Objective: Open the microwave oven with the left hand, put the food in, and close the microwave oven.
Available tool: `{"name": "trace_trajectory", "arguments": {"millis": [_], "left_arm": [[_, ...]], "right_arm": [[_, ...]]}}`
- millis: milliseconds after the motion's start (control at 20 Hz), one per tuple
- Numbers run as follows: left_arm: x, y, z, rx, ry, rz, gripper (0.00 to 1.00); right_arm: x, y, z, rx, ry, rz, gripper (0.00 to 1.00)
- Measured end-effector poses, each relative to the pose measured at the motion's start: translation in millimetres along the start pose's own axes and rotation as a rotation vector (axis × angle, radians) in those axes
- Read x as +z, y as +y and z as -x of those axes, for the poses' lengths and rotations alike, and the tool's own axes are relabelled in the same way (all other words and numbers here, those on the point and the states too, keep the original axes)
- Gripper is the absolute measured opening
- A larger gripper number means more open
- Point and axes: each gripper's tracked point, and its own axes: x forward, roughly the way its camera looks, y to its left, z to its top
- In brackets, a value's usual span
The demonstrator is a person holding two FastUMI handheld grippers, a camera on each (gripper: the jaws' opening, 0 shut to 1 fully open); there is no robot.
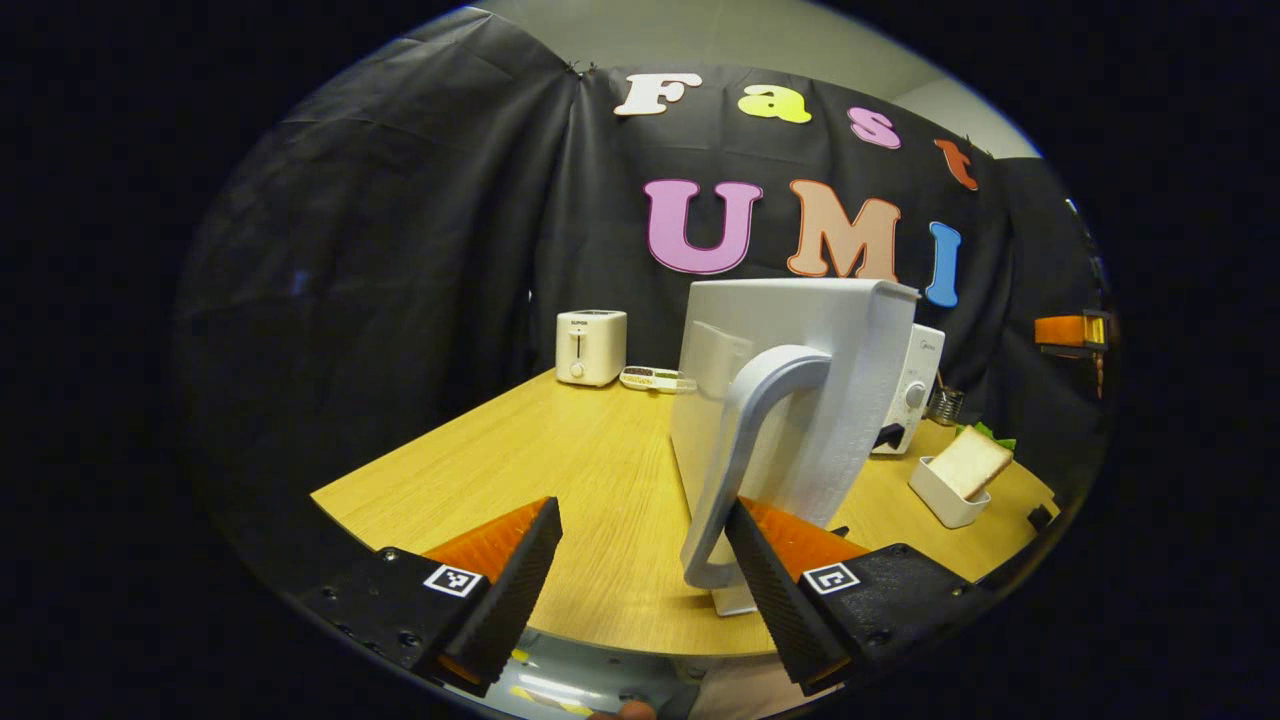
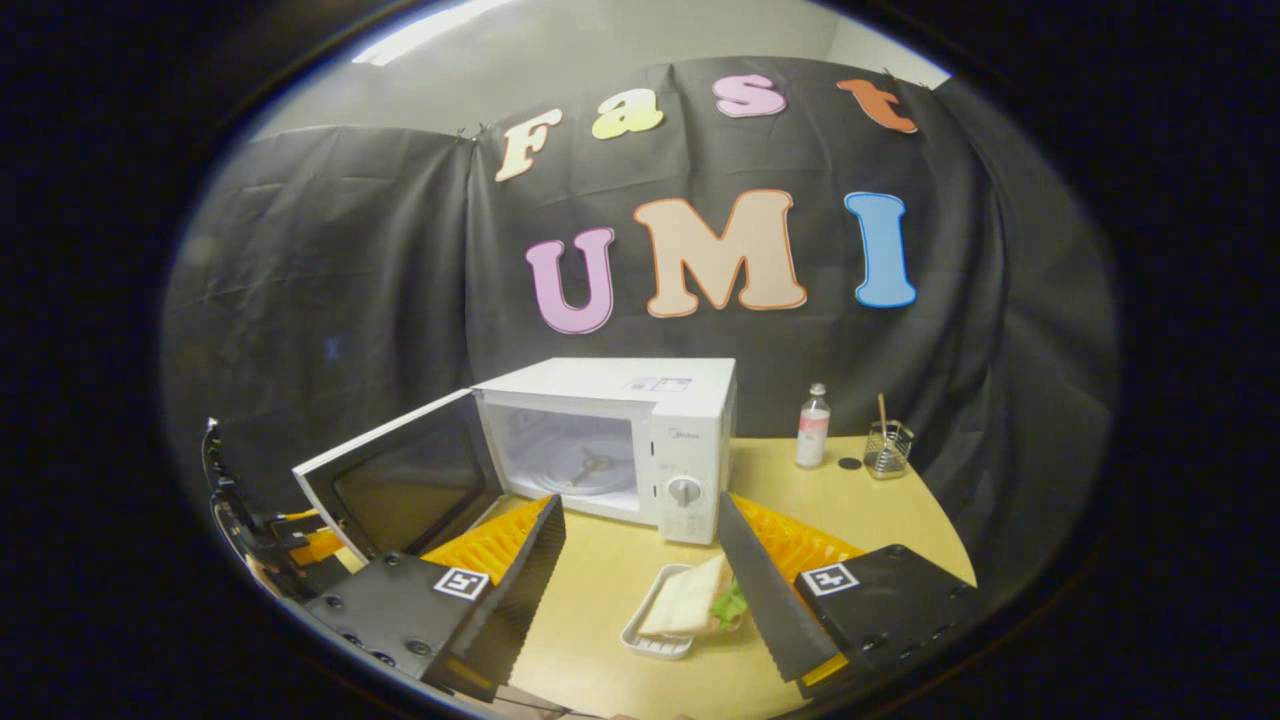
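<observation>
The white microwave (image 2: 610,440) stands on the wooden table (image 2: 860,510) with its door (image 2: 400,480) swung wide open and its cavity bare. In the left gripper view I face the door's outer side (image 1: 800,400). Its curved handle (image 1: 745,440) comes down just inside the right finger of my open left gripper (image 1: 643,510), and neither finger presses on it. The sandwich (image 2: 690,600) leans in a small white tray (image 2: 650,640) in front of the oven. My right gripper (image 2: 640,505) hovers open above it, with the tray low between the fingers. The sandwich (image 1: 970,462) also sits right of the door.
A white toaster (image 1: 590,345) and a flat dish (image 1: 655,378) stand at the table's far side. A bottle (image 2: 813,425) and a wire cup (image 2: 885,450) stand right of the microwave. The near table edge (image 1: 620,640) runs just beyond my left fingers.
</observation>
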Motion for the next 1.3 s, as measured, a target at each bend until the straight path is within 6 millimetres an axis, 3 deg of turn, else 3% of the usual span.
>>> {"name": "trace_trajectory", "arguments": {"millis": [150, 200, 300, 400, 600, 800, 1100, 1300], "left_arm": [[18, 50, 15, 0.126, -0.061, -0.013, 1.0], [26, 70, 19, 0.182, -0.087, -0.03, 1.0], [38, 102, 30, 0.278, -0.123, -0.046, 0.96], [50, 112, 41, 0.321, -0.152, -0.024, 0.96], [53, 82, 48, 0.247, -0.164, 0.013, 0.96], [44, 55, 27, 0.142, -0.122, 0.045, 0.97], [27, 50, 2, 0.075, -0.079, 0.106, 0.97], [28, 56, 6, 0.082, -0.092, 0.102, 0.97]], "right_arm": [[-12, -8, -6, -0.016, 0.019, -0.017, 0.93], [-17, -12, -7, -0.02, 0.027, -0.027, 0.97], [-25, -19, -9, -0.033, 0.042, -0.049, 0.92], [-36, -27, -11, -0.044, 0.06, -0.068, 0.96], [-49, -41, -15, -0.059, 0.088, -0.1, 0.92], [-54, -44, -16, -0.052, 0.094, -0.119, 0.92], [-61, -54, -16, -0.072, 0.113, -0.112, 0.92], [-70, -57, -27, -0.069, 0.157, -0.138, 0.92]]}}
